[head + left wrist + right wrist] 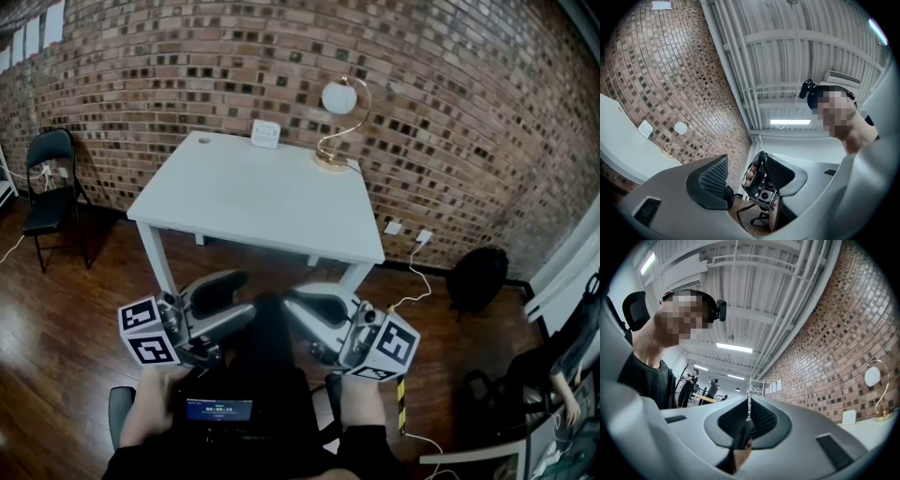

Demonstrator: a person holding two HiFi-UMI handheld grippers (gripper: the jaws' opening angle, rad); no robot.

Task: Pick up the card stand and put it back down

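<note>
The card stand [265, 133] is a small white upright card at the far edge of the white table [244, 202], against the brick wall. It also shows as a small white card stand [645, 128] in the left gripper view and as the card stand [848, 417] in the right gripper view. Both grippers are held low near my body, well short of the table, tips turned toward each other. My left gripper [239, 298] [750, 183] stands open with nothing between its jaws. My right gripper [289, 306] [749, 420] is shut, pads together, empty.
A gold arc lamp [337, 122] with a white globe stands on the table right of the card stand. A black chair [52, 178] sits at the left wall, and a dark round seat [478, 277] at the right. Cables run across the wooden floor [75, 319].
</note>
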